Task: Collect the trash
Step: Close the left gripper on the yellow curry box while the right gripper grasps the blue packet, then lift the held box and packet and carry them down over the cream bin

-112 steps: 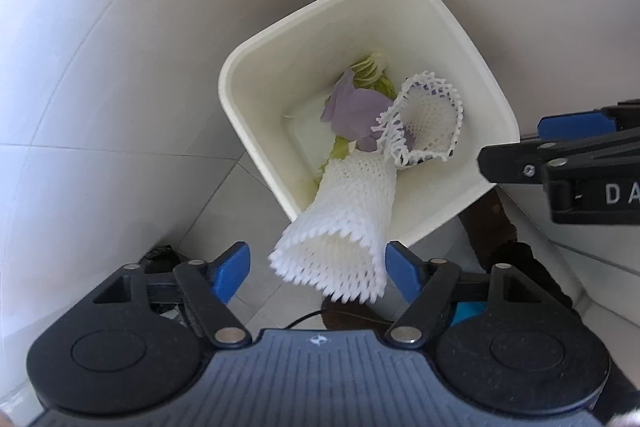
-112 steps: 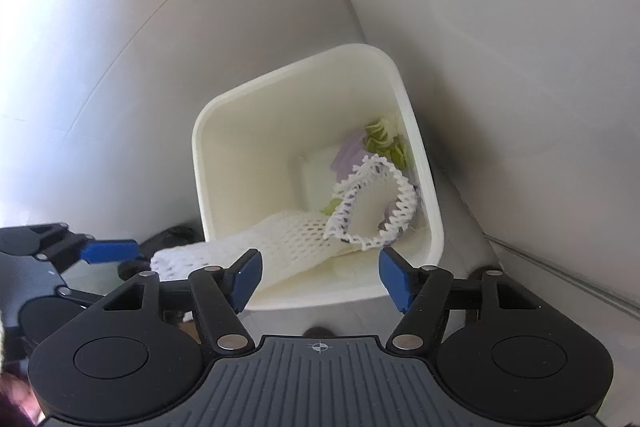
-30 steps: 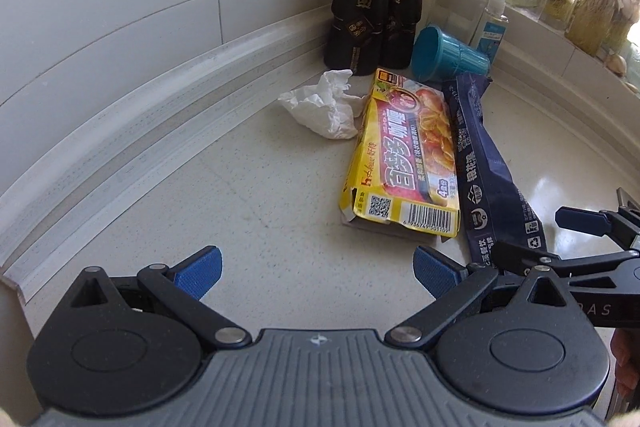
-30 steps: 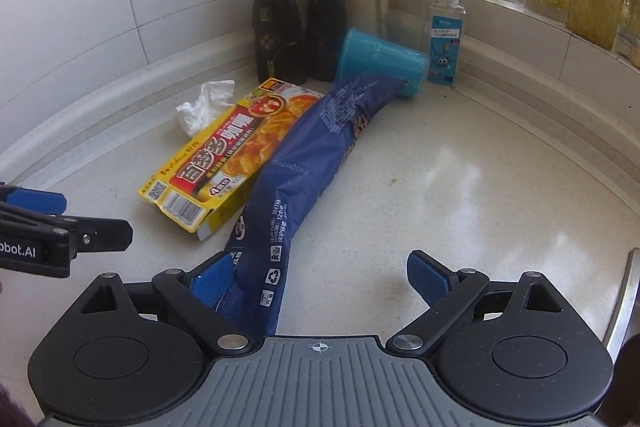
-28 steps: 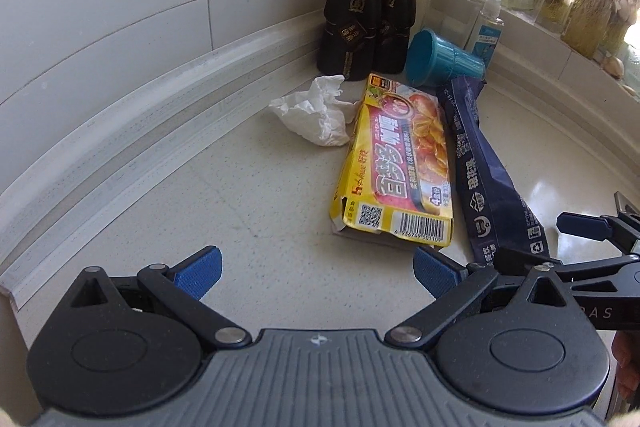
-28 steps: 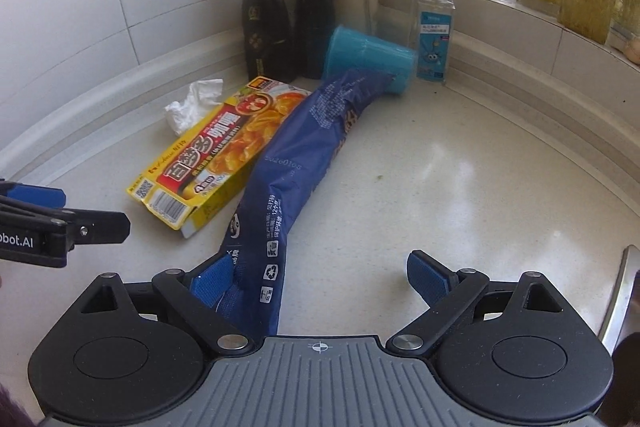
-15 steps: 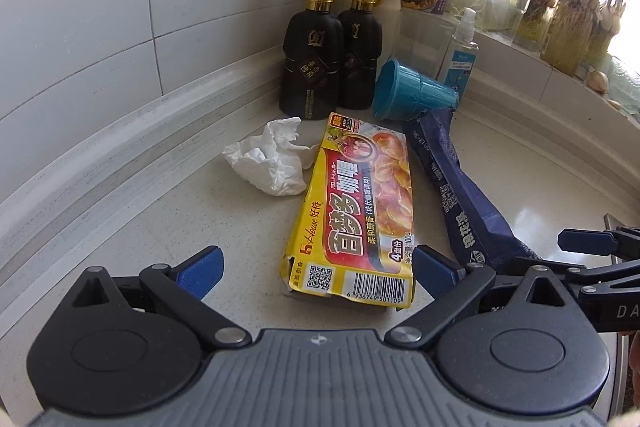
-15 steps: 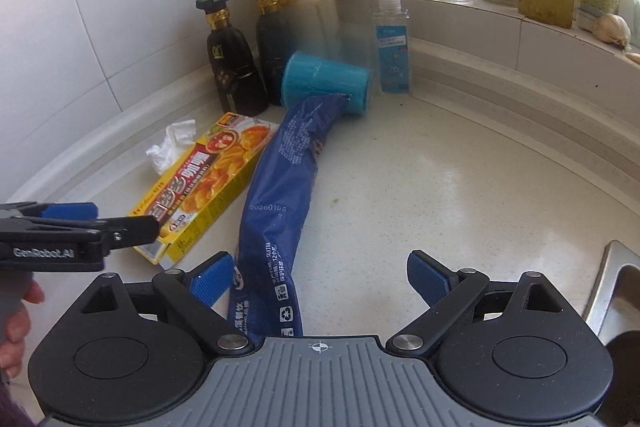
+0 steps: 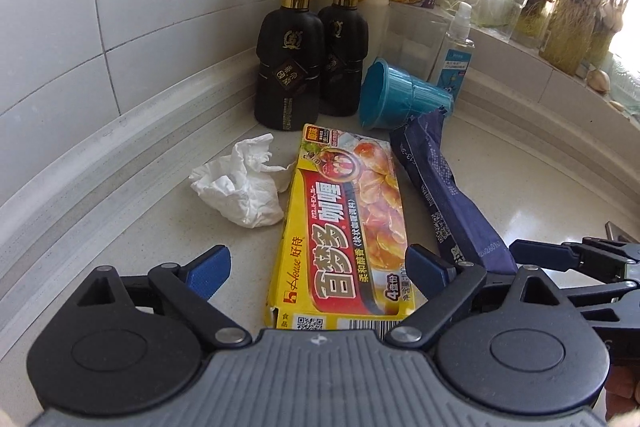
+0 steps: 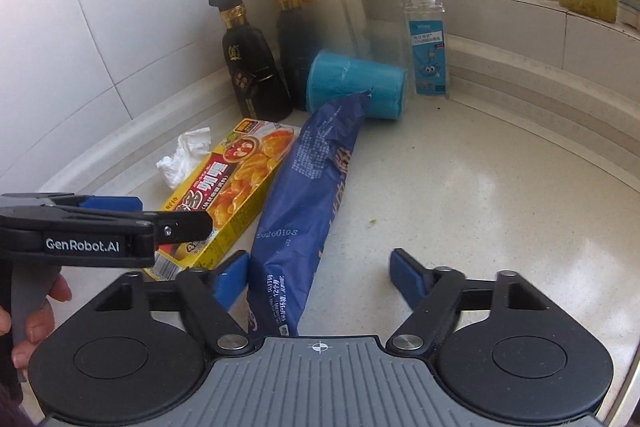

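speckled counter (image 10: 460, 187): left hand-held gripper (image 9: 318, 265) spread over curry box (image 9: 344, 235); right hand-held gripper (image 10: 320, 273) spread beside blue wrapper (image 10: 304, 203).

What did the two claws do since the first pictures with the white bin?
Both claws left the bin, where the white foam net went in, and moved forward to the counter. Now the left claw is open with the yellow curry box between its fingers, and the right claw is open around the near end of the blue wrapper. Nothing is grabbed yet. The tissue, the blue cup and the bottles have not moved in the last second.
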Motion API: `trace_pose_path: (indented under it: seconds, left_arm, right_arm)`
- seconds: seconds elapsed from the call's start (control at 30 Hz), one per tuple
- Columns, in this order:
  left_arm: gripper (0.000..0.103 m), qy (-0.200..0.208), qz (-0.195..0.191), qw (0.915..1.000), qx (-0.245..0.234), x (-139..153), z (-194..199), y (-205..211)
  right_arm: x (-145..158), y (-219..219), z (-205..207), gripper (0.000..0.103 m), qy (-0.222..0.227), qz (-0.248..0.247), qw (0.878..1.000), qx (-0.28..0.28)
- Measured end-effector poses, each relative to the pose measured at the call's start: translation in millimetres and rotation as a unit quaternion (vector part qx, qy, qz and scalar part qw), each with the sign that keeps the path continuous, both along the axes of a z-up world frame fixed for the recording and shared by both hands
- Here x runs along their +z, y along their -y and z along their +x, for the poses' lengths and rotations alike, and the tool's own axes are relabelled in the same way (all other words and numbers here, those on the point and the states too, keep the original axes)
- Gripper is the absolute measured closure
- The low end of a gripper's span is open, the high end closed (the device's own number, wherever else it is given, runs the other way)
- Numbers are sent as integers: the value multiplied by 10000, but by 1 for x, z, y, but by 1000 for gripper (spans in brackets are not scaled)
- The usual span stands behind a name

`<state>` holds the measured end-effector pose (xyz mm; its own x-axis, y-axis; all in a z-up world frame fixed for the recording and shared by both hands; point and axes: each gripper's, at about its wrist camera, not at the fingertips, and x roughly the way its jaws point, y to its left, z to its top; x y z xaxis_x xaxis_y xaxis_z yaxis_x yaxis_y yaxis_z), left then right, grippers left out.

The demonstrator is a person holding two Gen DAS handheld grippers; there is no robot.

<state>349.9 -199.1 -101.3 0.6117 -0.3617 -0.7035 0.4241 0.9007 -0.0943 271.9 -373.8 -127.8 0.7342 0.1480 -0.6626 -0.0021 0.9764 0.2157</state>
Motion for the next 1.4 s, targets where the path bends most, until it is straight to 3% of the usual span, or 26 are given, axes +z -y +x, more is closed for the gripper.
trace_pose_path:
  seconds: [0.1, 0.3, 0.53, 0.67, 0.8, 1.07, 1.4]
  left_arm:
    - [9, 45, -52, 9999, -85, 1, -2, 5]
    - [8, -22, 90, 9995, -305, -4, -3, 18]
    - [9, 29, 509, 9982, -307, -15, -2, 32]
    - [20, 23, 740, 9971, -161, -19, 1, 38]
    - [29, -83, 606, 9981, 39, -18, 5, 34]
    - [31, -192, 423, 9989, 74, -10, -2, 25]
    - [31, -173, 93, 9998, -23, 19, -24, 8]
  right_arm:
    - [1, 5, -3, 73, 23, 96, 9999, 67]
    - [3, 13, -10, 73, 62, 45, 9999, -95]
    - [2, 21, -16, 71, 88, -7, 9997, -219]
    - [2, 18, -14, 69, 66, -92, 9996, -264]
    - [0, 14, -11, 68, 12, -90, 9996, -250]
    - [2, 7, -13, 77, 43, -136, 9998, -116]
    - [24, 2, -32, 78, 293, -124, 9992, -249]
